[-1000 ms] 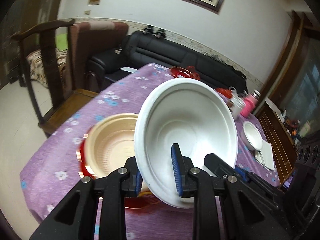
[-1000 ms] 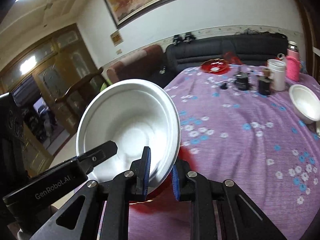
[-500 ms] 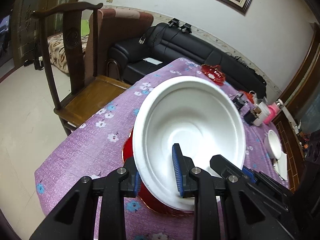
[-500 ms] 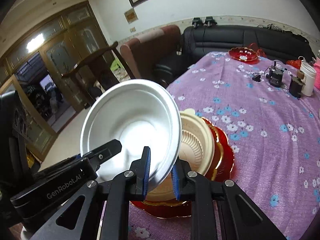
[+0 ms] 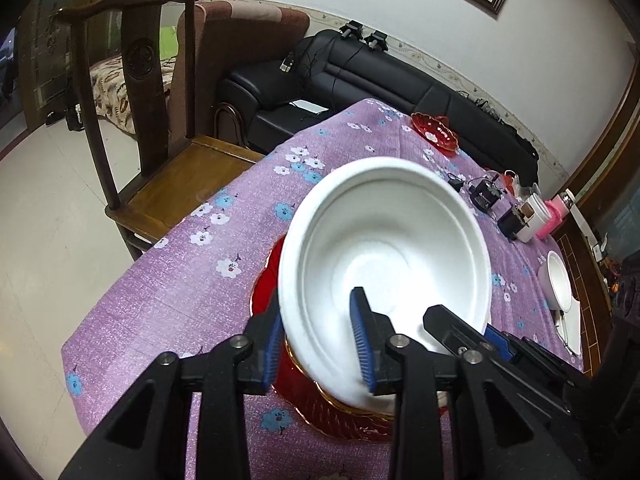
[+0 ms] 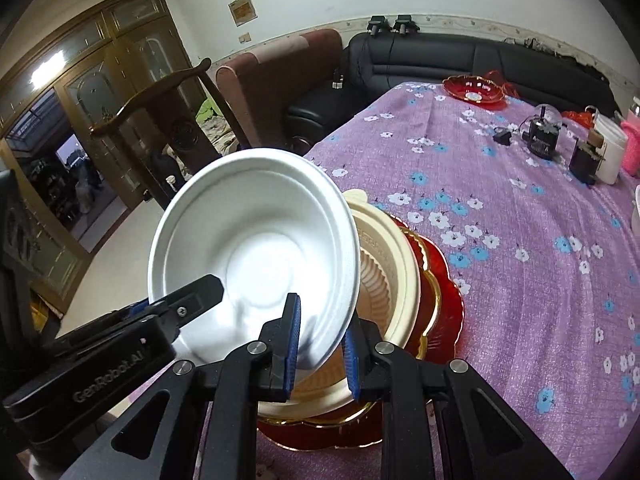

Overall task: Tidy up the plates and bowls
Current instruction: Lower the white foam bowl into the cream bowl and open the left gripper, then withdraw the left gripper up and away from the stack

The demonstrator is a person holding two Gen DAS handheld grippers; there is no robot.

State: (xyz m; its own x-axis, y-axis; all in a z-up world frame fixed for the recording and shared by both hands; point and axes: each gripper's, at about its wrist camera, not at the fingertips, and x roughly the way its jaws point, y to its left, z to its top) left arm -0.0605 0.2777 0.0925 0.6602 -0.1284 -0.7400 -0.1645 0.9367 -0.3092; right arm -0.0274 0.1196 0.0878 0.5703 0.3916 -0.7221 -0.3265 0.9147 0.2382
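Observation:
A white bowl (image 5: 384,248) (image 6: 256,248) sits tilted on a beige bowl (image 6: 384,272). The beige bowl stands on a red plate (image 6: 444,280) (image 5: 268,280) near the table's left end. My left gripper (image 5: 318,340) straddles the near rim, its jaws opening; the inner pad stands off the wall. My right gripper (image 6: 322,350) has the other side of the rim between its pads. Its jaws are starting to open while the pads still touch the rim. In each view the other gripper's finger reaches into the bowl.
A small red dish (image 5: 434,134) lies at the far end of the purple flowered tablecloth (image 6: 520,240). A small white bowl (image 5: 558,284), a white cup (image 6: 610,152) and black gadgets (image 6: 544,136) stand to the right. A wooden chair (image 5: 160,120) stands beside the table's left edge.
Both grippers carried the white bowl forward and down onto the beige bowl, which it now covers in the left view. The left jaws have spread wider.

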